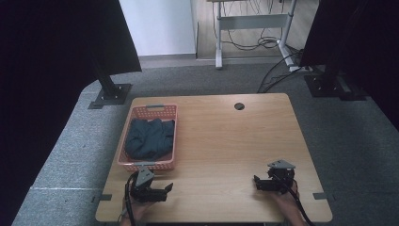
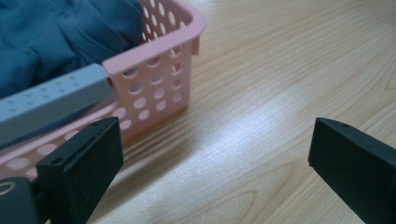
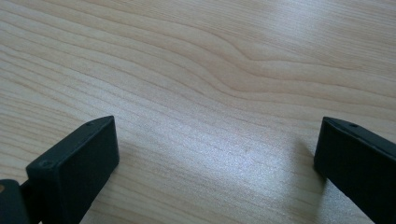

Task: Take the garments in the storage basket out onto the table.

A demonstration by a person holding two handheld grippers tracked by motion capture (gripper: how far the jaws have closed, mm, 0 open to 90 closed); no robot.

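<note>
pink perforated basket (image 1: 149, 164) sits at the left side of the wooden table (image 1: 226, 141), long axis running away from the person, near short wall toward the table's front edge. a dark teal cloth (image 1: 148, 137) lies bunched inside it, heaped below the rim, its folds too crumpled to read which garment it is. left gripper (image 1: 162, 190) rests low at the front edge, just in front of the basket's near wall, jaws spread wide and holding nothing; in the left gripper view the basket corner (image 2: 154, 79) and a grey handle strip (image 2: 51, 100) stand just beyond the left jaw, cloth (image 2: 56, 32) behind them. right gripper (image 1: 259, 182) sits well apart on the table's right, jaws likewise spread and empty over bare wood (image 3: 210, 93). key relation: the cloth lies forward and slightly left of the left gripper, across the near wall, so the left is plainly the nearer claw; likely it must lift over the rim and come down into the heap. the right would need to cross most of the table.
</note>
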